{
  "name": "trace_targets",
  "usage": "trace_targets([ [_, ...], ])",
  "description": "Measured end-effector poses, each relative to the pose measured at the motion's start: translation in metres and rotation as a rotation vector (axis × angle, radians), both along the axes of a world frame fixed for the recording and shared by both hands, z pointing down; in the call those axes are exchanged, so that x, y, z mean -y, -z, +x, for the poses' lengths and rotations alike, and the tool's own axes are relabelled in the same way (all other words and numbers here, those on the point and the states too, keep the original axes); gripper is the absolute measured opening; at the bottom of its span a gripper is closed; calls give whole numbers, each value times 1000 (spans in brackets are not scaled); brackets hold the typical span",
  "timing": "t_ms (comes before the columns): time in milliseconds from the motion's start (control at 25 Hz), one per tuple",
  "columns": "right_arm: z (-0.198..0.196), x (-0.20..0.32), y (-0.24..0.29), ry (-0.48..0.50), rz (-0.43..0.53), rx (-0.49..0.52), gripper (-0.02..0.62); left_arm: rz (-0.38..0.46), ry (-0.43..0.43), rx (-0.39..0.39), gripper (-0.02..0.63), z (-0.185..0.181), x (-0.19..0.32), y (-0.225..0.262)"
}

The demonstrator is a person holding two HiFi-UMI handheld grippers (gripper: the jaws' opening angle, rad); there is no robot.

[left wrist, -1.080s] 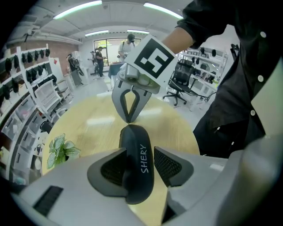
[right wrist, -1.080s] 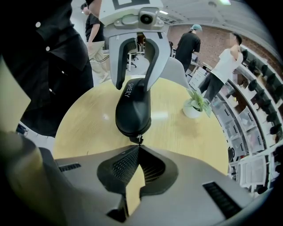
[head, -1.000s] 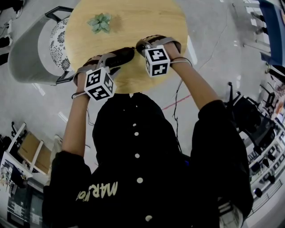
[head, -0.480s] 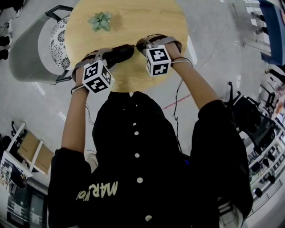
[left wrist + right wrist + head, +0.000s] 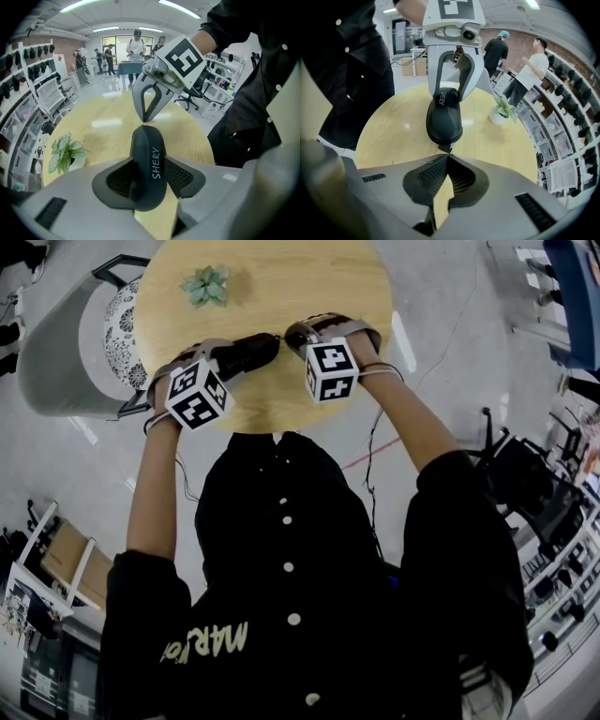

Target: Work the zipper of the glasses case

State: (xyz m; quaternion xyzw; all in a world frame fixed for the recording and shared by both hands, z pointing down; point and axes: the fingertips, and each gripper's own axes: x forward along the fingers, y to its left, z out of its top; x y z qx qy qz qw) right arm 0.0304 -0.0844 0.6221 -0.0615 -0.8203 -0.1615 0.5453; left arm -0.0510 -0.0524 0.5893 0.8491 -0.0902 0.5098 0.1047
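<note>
Left tongs (image 5: pixel 149 183) clamp the black oval hard-shell glasses case (image 5: pixel 444 117) across its middle, and their pads cover its flanks. Right tongs (image 5: pixel 447 157) are pinched together at the case's end nearest them, on the tiny dark zipper pull (image 5: pixel 446 149), which is barely discernible. In the head view the tongs' own bodies hide both pairs of jaws. The case spans the gap between the tongs.

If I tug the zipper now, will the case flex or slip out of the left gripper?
Probably stiff: the case shows no dent where the left gripper clamps it. Its smooth, rounded surface could let it slide or twist if the right gripper, shut at the zipper pull, tugs hard.
</note>
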Motion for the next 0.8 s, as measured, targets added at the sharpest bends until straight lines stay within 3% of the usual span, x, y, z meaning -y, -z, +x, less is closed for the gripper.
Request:
trace_targets([
  [240,-6,4,-4,-31,-4,35,16,9,-29,5,198,2,-1,1],
  [600,-15,5,-4,75,22,2,12,12,-40,11,198,1,-1,0],
  [720,-14,3,-8,107,17,-8,87,12,-43,9,198,1,-1,1],
  [800,-16,3,-11,148,25,-13,77,12,-47,10,198,1,-1,0],
])
